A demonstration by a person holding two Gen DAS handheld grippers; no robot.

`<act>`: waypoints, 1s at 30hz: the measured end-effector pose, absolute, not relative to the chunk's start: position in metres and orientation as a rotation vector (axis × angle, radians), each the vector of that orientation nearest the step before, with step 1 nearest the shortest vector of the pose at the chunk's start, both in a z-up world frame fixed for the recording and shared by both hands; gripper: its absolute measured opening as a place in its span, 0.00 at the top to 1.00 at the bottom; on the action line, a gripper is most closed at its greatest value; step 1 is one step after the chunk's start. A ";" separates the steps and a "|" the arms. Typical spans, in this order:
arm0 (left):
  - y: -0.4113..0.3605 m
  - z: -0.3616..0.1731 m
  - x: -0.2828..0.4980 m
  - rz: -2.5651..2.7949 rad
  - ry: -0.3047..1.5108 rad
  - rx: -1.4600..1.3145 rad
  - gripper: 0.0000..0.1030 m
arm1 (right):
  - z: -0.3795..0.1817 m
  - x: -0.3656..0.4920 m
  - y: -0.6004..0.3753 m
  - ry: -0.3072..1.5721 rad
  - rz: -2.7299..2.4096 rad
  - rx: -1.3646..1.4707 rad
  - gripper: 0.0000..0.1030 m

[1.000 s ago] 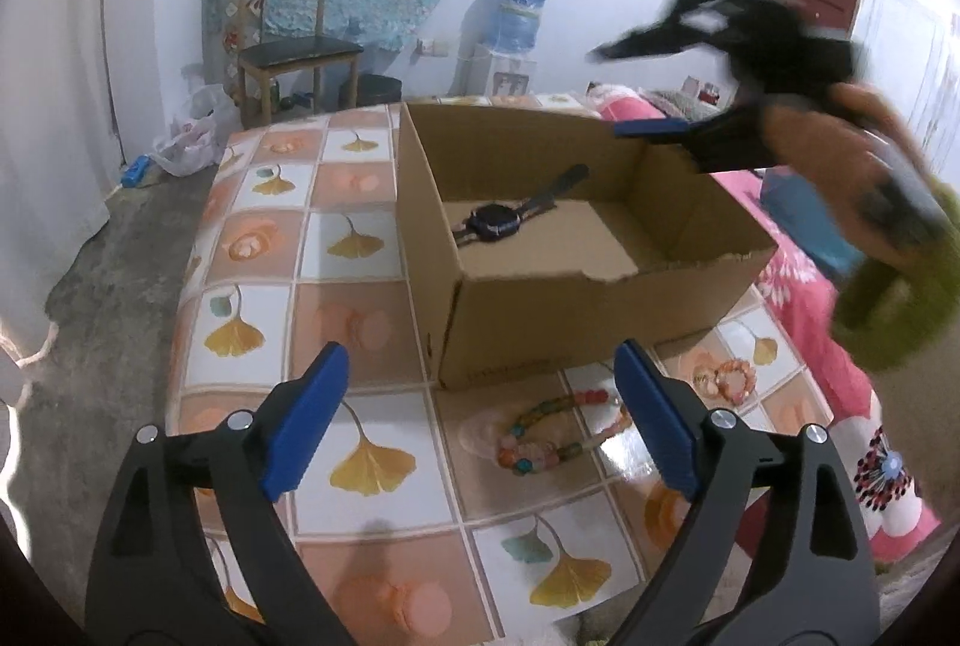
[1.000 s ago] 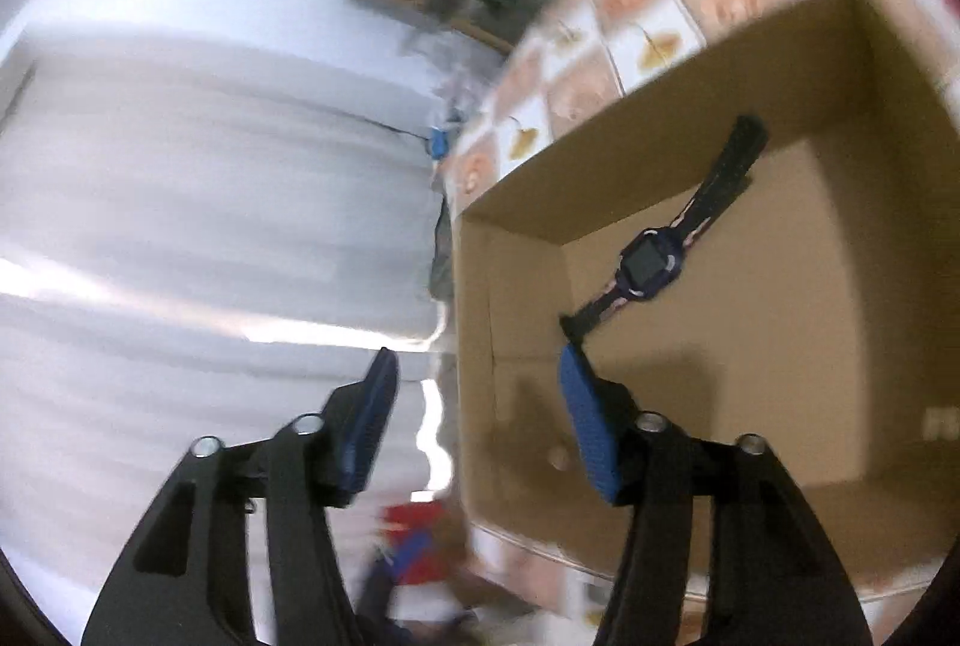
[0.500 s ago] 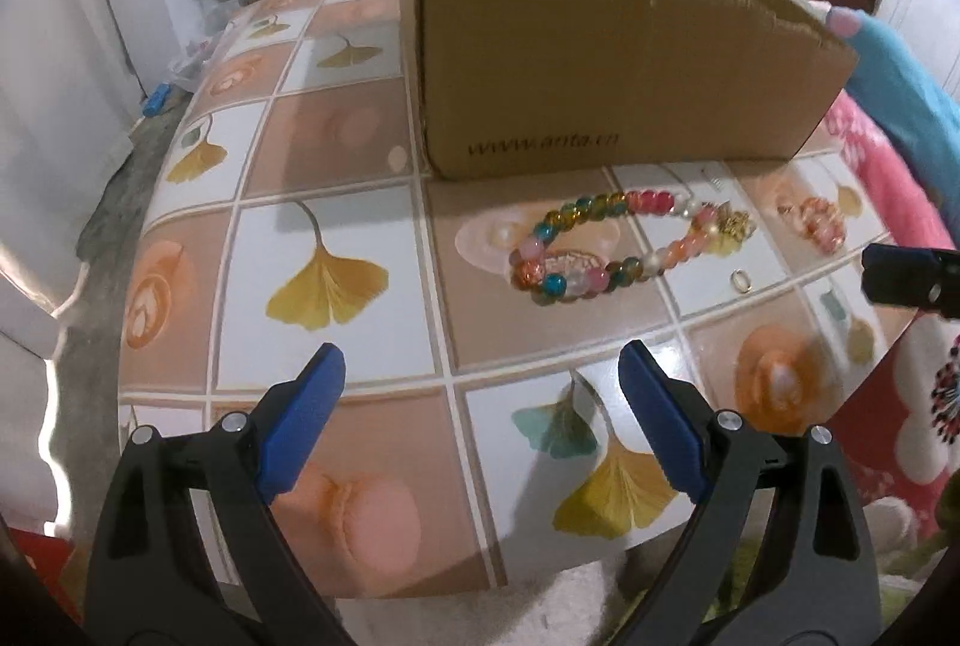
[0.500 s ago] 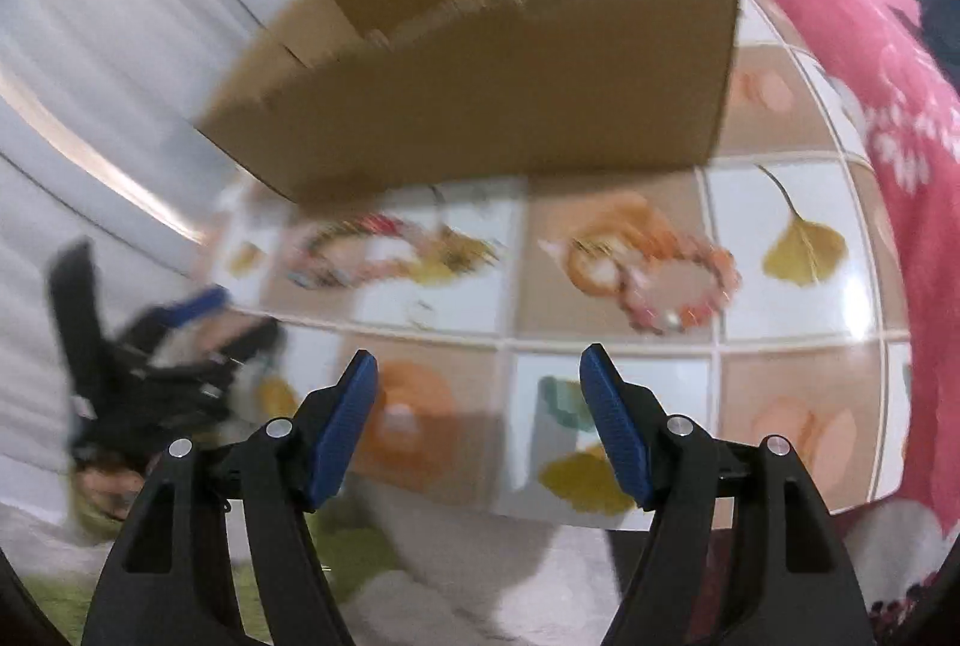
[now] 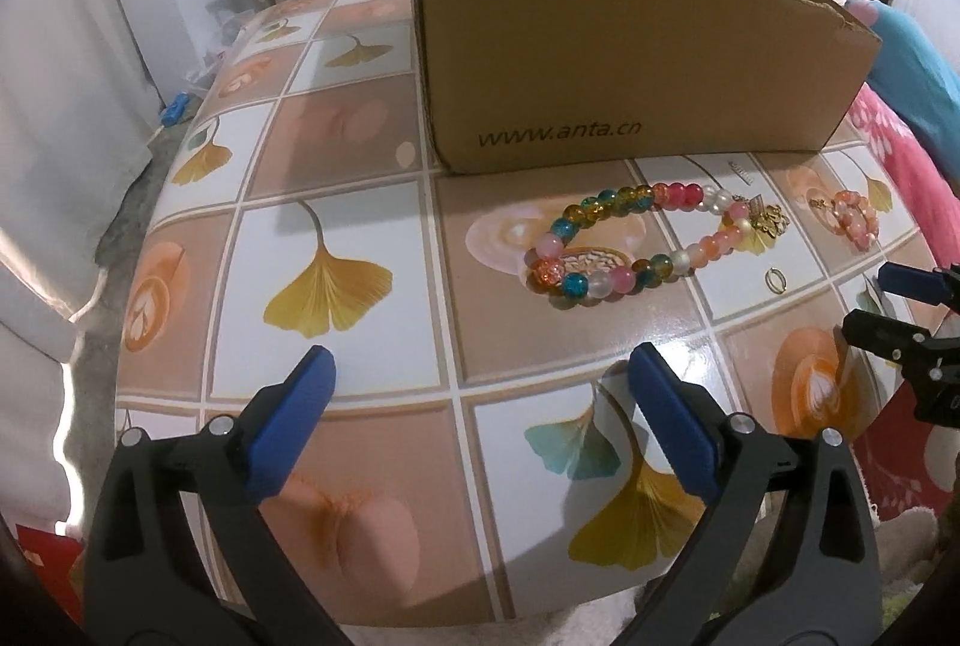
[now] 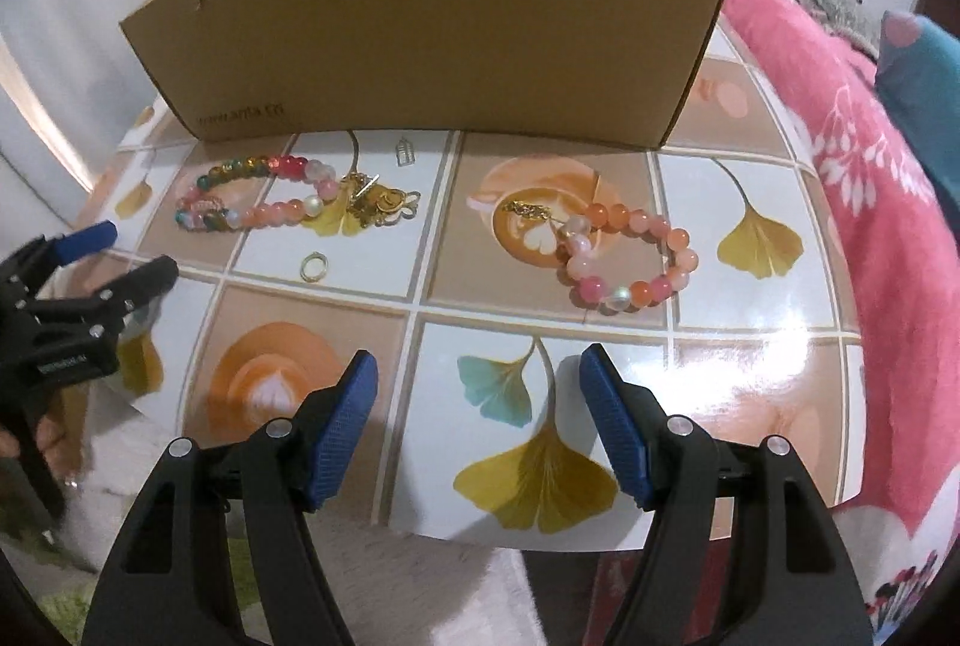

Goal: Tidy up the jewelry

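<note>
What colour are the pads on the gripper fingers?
Blue pads on black fingers, clearest in the right wrist view.

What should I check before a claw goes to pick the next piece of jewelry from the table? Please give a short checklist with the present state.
1. Left claw open and holding nothing: ok.
2. Right claw open and holding nothing: ok.
3. Multicolour bead bracelet lies free on the table, nothing on top: ok.
4. Pink-orange bracelet apart from the other pieces: ok.
5. Small gold ring lies alone, easy to miss: ok.
6. Free room inside the cardboard box: cannot tell, its front wall hides the inside.
</note>
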State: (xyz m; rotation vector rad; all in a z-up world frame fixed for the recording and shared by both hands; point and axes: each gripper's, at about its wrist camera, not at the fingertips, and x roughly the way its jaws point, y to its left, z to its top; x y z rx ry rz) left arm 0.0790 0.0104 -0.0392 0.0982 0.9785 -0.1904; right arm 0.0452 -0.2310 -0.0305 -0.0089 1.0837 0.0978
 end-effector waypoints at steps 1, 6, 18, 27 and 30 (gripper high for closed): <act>0.010 -0.039 0.079 -0.190 0.982 0.099 0.08 | -0.031 0.045 -0.230 1.079 0.097 -0.014 0.32; 0.008 -0.039 0.085 -0.184 1.005 0.103 0.07 | -0.039 0.047 -0.223 1.085 0.109 -0.014 0.18; 0.009 -0.040 0.088 -0.177 1.020 0.099 0.07 | -0.042 0.051 -0.219 1.099 0.118 -0.024 0.06; 0.010 -0.040 0.088 -0.194 1.006 0.105 0.07 | -0.036 0.052 -0.230 1.083 0.196 0.021 0.06; 0.013 -0.036 0.085 -0.209 1.001 0.097 0.07 | -0.018 0.051 -0.244 1.020 0.231 0.116 0.06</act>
